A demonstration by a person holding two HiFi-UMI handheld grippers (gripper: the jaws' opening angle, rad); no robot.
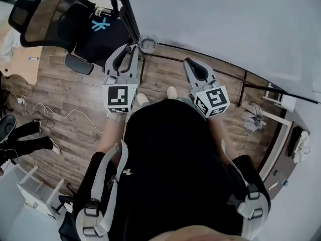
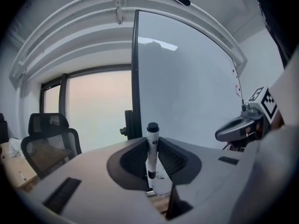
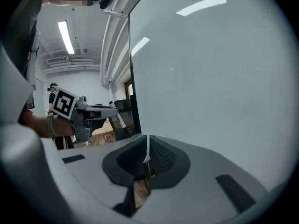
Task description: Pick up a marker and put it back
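A white marker (image 2: 151, 153) with a black cap stands upright between the jaws of my left gripper (image 2: 152, 158), which is shut on it. Just under the marker sits a pale round cup (image 2: 160, 185). In the head view that cup (image 1: 148, 43) lies at the foot of the whiteboard (image 1: 225, 29), right beside the tips of my left gripper (image 1: 131, 49). My right gripper (image 1: 188, 62) hovers to the right near the board, jaws together with nothing between them (image 3: 145, 154). The right gripper view also shows the left gripper (image 3: 93, 112) with the marker (image 3: 118, 121).
A black mesh office chair (image 1: 55, 19) stands at the upper left. A cable (image 1: 55, 114) trails over the wooden floor, and another person's legs (image 1: 25, 139) show at the left edge. The whiteboard's dark frame (image 1: 210, 69) crosses in front of me.
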